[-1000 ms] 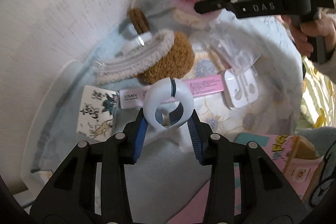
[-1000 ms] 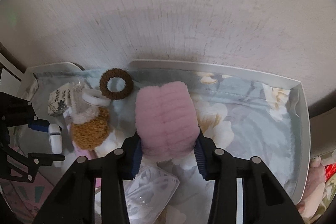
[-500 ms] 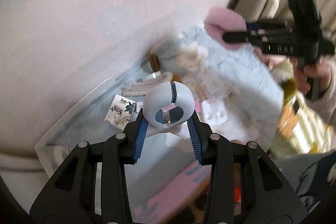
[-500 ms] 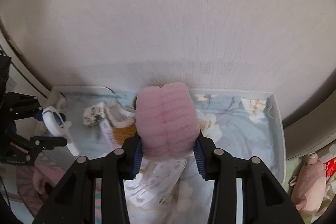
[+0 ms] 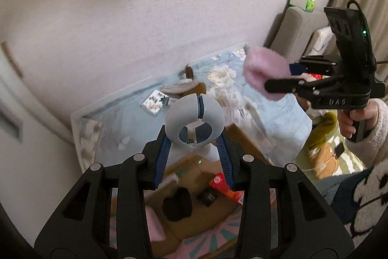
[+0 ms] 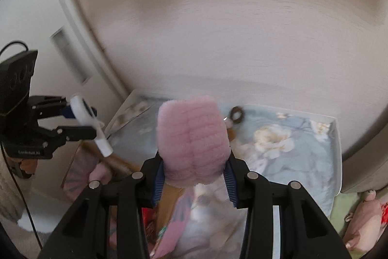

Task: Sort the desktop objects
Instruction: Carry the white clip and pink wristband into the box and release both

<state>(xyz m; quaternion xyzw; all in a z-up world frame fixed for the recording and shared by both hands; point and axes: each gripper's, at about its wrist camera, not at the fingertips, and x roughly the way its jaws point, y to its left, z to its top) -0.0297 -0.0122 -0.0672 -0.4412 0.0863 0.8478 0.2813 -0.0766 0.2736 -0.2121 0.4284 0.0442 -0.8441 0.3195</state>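
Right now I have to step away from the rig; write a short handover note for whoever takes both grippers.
Left gripper: shut on the white ring-shaped gadget, held in the air above the open cardboard box.
Right gripper: shut on the pink fluffy scrunchie, also in the air, over the tray's near edge.
On the floral-lined tray: brown scrunchie, brown and cream plush items, patterned card.
Done: both items are lifted off the tray.
Left: set down both held items, probably in the box, then sort what remains on the tray.
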